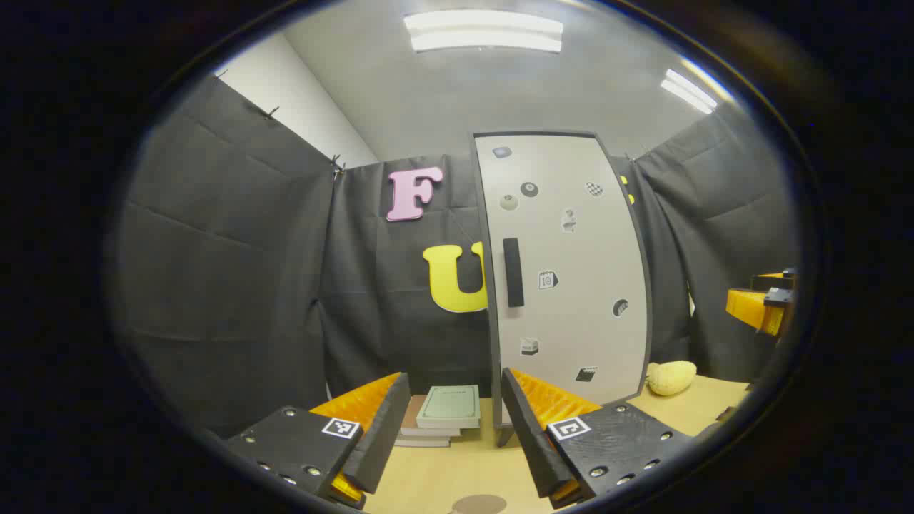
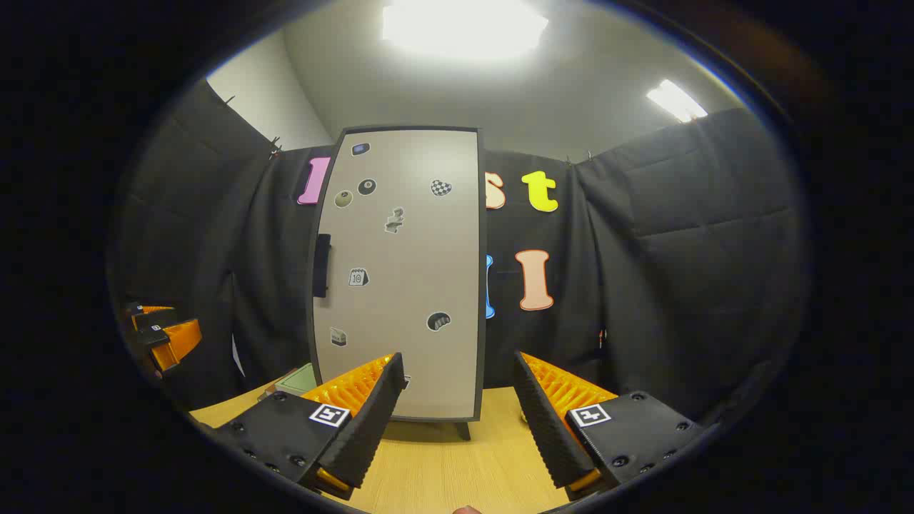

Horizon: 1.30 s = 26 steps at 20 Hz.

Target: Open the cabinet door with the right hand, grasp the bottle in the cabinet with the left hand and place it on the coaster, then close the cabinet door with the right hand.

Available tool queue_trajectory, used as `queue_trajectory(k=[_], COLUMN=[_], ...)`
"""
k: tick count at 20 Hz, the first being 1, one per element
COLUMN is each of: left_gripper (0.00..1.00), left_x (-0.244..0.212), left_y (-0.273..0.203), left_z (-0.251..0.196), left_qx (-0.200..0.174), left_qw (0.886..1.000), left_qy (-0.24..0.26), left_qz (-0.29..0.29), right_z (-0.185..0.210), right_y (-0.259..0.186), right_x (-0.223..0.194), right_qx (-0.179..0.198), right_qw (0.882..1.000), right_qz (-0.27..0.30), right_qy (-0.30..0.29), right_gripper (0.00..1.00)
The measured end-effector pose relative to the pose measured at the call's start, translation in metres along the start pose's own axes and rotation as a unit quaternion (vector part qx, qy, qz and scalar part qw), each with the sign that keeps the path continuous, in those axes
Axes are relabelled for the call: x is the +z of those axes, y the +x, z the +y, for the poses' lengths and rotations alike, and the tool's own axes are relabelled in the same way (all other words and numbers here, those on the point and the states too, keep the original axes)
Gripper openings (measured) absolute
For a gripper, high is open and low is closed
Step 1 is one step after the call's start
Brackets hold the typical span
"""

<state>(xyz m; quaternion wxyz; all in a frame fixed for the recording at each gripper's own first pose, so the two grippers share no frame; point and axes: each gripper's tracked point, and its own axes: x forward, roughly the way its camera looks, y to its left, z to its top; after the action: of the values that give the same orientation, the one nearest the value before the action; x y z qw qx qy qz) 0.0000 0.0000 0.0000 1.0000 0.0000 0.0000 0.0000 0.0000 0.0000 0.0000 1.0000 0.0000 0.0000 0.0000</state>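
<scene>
On the wooden table (image 2: 428, 471) stands the cabinet (image 2: 400, 271), its door shut and its dark handle (image 2: 321, 265) running upright along the left edge of the door as seen from the right gripper view. Because the door is closed, the bottle is hidden behind it and I cannot tell where inside it sits. The right gripper (image 2: 457, 407) hangs in front of the door with its fingers spread wide and nothing between them, well short of the handle; that suits the first step, which I judge has not yet begun. The left gripper (image 1: 450, 421) is also wide apart and empty, held back near the table's front, probably waiting its turn. Just below it, at the near edge, lies a round brown coaster (image 1: 478, 504), close at hand for setting the bottle down. A stack of books (image 1: 443, 414) lies left of the cabinet, and a pale yellow knobbly object (image 1: 671, 377) lies to its right.
</scene>
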Motion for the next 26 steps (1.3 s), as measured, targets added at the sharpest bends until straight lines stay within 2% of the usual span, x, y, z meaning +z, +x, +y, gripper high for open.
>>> queue_trajectory(k=[3,4,5,8,9,10,15,16,17,20,26], left_gripper=[0.82,0.80,0.82,0.80,0.82,0.80,0.82,0.82,0.77,0.82,0.77], left_x=[-0.001,-0.002,-0.002,-0.004,-0.003,-0.004,-0.004,-0.005,-0.006,-0.009,-0.014], left_y=[-0.001,-0.002,-0.002,-0.003,-0.003,-0.004,-0.005,-0.005,-0.005,-0.010,-0.028], left_z=[0.000,0.000,0.000,0.000,0.001,0.001,0.010,0.014,0.017,0.031,0.075], left_qx=[0.003,0.004,0.004,0.004,0.004,0.004,0.008,0.010,0.013,0.023,0.068], left_qw=[1.000,1.000,1.000,1.000,1.000,1.000,1.000,1.000,1.000,1.000,0.998], left_qy=[-0.004,-0.005,-0.004,-0.001,-0.002,-0.002,0.003,0.003,0.002,0.002,0.009], left_qz=[0.002,0.003,0.003,0.005,0.006,0.006,0.005,0.006,0.006,0.009,0.014], right_z=[-0.006,-0.006,-0.008,-0.008,-0.008,-0.008,0.000,0.003,0.006,0.018,0.054], right_y=[0.001,0.000,0.000,0.000,0.000,0.000,0.005,0.007,0.008,0.018,0.045], right_x=[-0.002,-0.004,-0.004,-0.006,-0.006,-0.007,-0.005,-0.004,-0.001,0.005,0.023], right_qx=[-0.006,-0.006,-0.006,-0.008,-0.008,-0.008,-0.002,0.000,0.003,0.016,0.060], right_qw=[1.000,1.000,1.000,1.000,1.000,1.000,1.000,1.000,1.000,1.000,0.998], right_qz=[0.004,0.006,0.008,0.010,0.010,0.012,0.011,0.011,0.011,0.008,0.006], right_qy=[0.003,0.003,0.003,0.003,0.003,0.004,0.004,0.003,0.002,-0.003,-0.002], right_gripper=[0.96,0.96,0.96,0.96,0.96,0.96,0.96,0.96,0.96,0.96,0.96])
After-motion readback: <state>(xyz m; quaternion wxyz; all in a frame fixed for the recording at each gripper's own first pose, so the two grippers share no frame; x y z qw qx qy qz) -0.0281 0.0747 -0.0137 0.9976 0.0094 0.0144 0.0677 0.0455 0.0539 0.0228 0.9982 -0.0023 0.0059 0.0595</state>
